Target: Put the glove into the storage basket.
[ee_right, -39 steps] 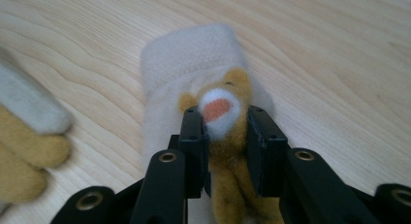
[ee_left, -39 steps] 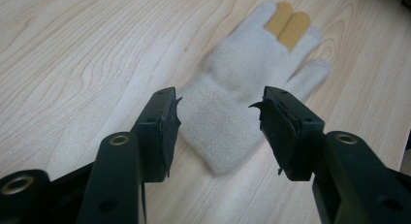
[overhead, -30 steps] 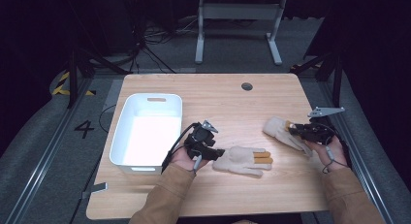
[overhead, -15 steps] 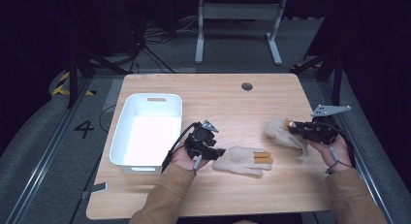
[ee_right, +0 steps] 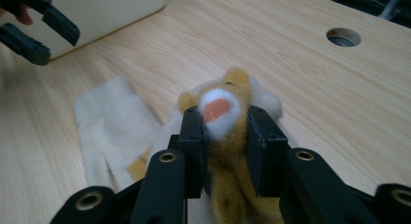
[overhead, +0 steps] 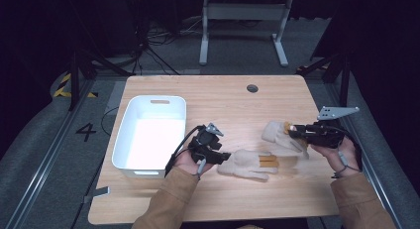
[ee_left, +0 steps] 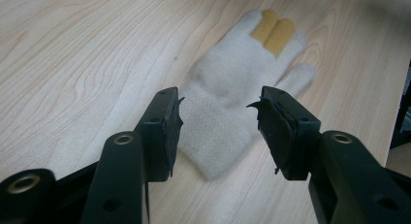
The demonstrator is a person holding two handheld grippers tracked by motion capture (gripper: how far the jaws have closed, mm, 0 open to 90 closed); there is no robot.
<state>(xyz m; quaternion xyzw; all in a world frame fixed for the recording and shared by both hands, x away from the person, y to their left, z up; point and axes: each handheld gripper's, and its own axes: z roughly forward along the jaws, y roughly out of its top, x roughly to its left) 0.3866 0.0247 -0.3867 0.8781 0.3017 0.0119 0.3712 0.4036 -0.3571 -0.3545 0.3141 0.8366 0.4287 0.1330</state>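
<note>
Right gripper lifted w/ glove clamped btwn jaws.

Table: pale wood w/ darker grain lines, one dark round hole near the far edge.

Bin: plain white inside & out.

Glove 1: cream/off-white fleece, two mustard-yellow fingers, other fingers cream w/ greyish tips.

Glove 2: cream body, mustard-yellow fingers; the fingertip seen end-on is white w/ an orange spot in the middle.

Left gripper: black jaws, brass-coloured screw eyes, black body, small grey part on top.

Right gripper: black jaws, same brass-coloured eyes, grey plate on top.

Sleeves: tan/brown.

Floor: grey, w/ a dark "4" & a yellow-black striped patch at left.
</note>
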